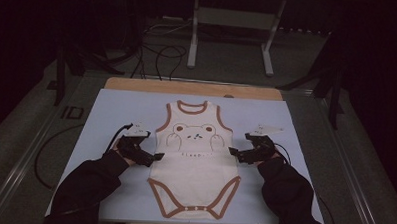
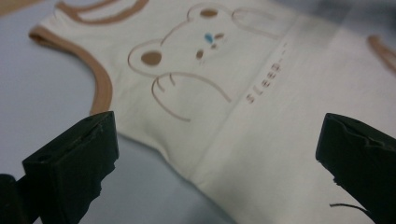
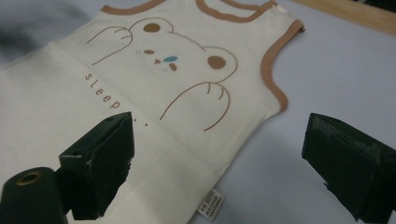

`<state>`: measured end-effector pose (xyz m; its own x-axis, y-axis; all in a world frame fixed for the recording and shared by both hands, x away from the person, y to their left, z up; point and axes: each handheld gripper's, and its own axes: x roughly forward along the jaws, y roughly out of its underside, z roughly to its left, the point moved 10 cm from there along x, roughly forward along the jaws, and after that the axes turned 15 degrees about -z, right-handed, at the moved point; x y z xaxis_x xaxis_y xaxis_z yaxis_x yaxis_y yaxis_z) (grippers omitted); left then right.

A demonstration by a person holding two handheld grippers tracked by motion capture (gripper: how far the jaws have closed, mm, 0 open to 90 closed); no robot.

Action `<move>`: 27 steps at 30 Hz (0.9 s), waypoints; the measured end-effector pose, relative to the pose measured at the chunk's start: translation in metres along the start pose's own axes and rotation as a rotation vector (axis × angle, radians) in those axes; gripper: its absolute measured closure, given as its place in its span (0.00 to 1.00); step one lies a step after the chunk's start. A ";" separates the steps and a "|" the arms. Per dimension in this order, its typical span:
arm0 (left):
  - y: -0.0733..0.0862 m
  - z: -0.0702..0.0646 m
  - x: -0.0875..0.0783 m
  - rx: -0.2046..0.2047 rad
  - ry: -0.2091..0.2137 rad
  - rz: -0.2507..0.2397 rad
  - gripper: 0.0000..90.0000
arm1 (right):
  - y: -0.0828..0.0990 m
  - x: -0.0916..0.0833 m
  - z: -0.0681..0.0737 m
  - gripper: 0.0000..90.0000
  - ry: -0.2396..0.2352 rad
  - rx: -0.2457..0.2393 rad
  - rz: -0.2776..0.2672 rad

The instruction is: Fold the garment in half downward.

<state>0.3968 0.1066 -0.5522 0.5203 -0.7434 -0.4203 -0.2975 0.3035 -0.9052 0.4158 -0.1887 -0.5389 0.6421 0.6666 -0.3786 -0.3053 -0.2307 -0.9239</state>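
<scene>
A cream baby bodysuit (image 1: 195, 157) with brown trim and a bear print lies flat, neck away from me, on the pale blue mat (image 1: 111, 114). My left gripper (image 1: 157, 156) is at its left side edge near the waist, open, jaws spread over the garment's edge (image 2: 187, 158). My right gripper (image 1: 232, 151) is at the right side edge, also open, jaws straddling the seam by a small white label (image 3: 211, 204). The bear face (image 3: 163, 58) and the word "sleep" (image 2: 264, 86) lie just beyond the jaws. Nothing is held.
The mat sits on a wooden table (image 1: 192, 87) whose far edge shows. Beyond it are a white frame stand (image 1: 232, 28) and loose cables (image 1: 158, 55) on the floor. Dark sleeves (image 1: 86, 188) come in from the bottom.
</scene>
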 end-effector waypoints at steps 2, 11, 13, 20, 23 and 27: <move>0.006 0.001 0.004 -0.001 0.002 0.032 0.00 | 0.005 0.005 0.001 0.10 -0.006 0.000 0.018; 0.020 0.011 0.015 -0.008 -0.037 0.089 0.02 | 0.022 0.023 0.001 0.11 -0.015 0.017 0.081; 0.022 0.013 0.018 -0.003 -0.030 0.093 0.05 | 0.025 0.026 -0.001 0.15 -0.008 0.010 0.099; 0.028 0.016 0.022 0.005 -0.055 0.138 0.11 | 0.033 0.033 -0.010 0.25 0.019 0.033 0.140; 0.028 0.015 0.024 0.006 -0.051 0.139 0.19 | 0.034 0.035 -0.010 0.29 0.014 0.029 0.146; 0.027 0.016 0.025 0.020 -0.053 0.143 0.32 | 0.036 0.038 -0.013 0.44 0.030 0.029 0.159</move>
<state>0.4145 0.1056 -0.5885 0.5152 -0.6599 -0.5469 -0.3559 0.4158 -0.8369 0.4379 -0.1807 -0.5873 0.6046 0.6018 -0.5217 -0.4247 -0.3106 -0.8504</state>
